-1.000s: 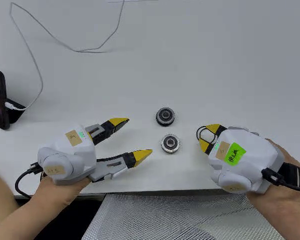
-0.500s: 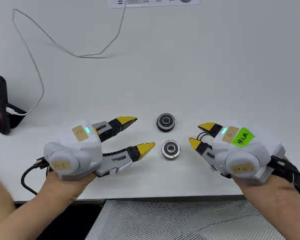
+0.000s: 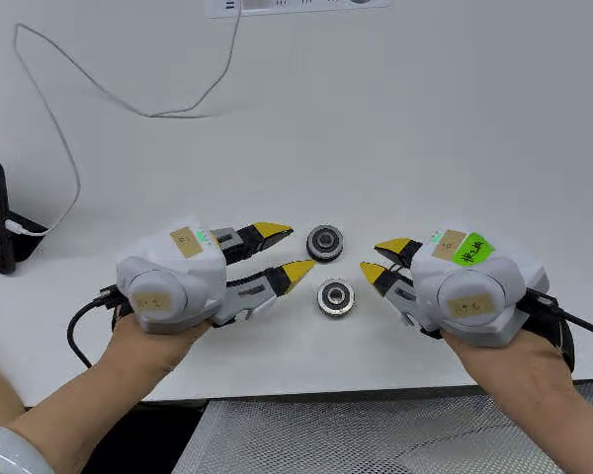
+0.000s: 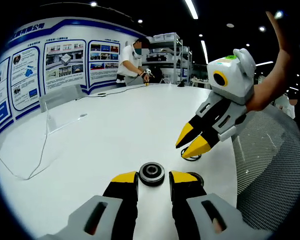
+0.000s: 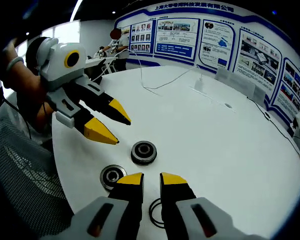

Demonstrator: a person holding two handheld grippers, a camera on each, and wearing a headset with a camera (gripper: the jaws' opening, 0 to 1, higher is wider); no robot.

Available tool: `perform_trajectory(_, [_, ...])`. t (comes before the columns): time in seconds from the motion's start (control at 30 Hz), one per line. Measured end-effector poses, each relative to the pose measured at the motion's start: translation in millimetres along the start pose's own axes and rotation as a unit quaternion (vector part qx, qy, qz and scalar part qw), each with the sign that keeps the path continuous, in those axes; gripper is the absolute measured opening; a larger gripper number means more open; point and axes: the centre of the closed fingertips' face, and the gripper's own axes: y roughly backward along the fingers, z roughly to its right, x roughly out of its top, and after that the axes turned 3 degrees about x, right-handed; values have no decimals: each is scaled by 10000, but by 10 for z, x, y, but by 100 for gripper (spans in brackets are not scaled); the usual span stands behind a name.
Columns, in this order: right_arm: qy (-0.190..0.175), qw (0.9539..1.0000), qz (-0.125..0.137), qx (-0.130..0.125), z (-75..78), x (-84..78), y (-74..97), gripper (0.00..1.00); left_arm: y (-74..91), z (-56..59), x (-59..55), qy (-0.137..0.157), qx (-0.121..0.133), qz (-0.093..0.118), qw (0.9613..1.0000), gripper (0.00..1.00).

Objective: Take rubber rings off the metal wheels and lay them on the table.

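Wheels between parted left gripper and parted right gripper, table edge close behind.

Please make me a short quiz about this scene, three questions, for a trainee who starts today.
1. How many metal wheels lie on the table?
2. True or false: the wheels are stacked one upon the other.
3. Where does a loose rubber ring lie?
A) on top of a wheel
B) on the table, by the jaws of the right gripper
C) hung over a cable

Key: 1. two; 2. false, they lie apart; 3. B.
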Motion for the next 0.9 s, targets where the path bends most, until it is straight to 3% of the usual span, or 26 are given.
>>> perform_trajectory(0.2, [-152, 9999, 39, 23, 3, 14, -24, 14, -91, -30, 22, -40, -9, -32, 10000, 23])
perform_trajectory(0.9, [-718, 9972, 182, 66, 44, 14, -95, 11, -362, -13, -132, -319, -142, -558, 9978, 16])
